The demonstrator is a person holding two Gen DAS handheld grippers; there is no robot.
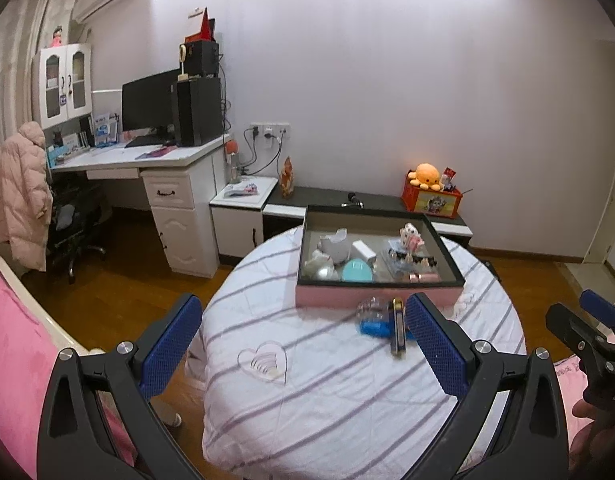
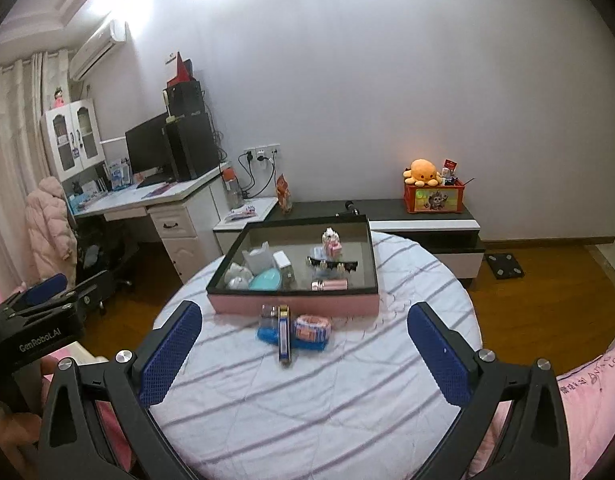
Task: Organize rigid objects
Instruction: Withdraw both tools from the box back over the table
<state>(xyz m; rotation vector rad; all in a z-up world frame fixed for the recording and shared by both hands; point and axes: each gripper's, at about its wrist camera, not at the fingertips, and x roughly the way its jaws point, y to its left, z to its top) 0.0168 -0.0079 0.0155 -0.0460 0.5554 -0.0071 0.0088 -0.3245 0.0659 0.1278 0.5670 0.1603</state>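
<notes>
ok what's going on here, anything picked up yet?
Not yet. A person holds the left hand-held gripper and the right hand-held gripper above a round table with a striped cloth; both are open and empty. A pink tray already holds several small items. In front of it, loose on the cloth, lie a long dark bar-shaped item, a blue pack and an orange-topped packet.
</notes>
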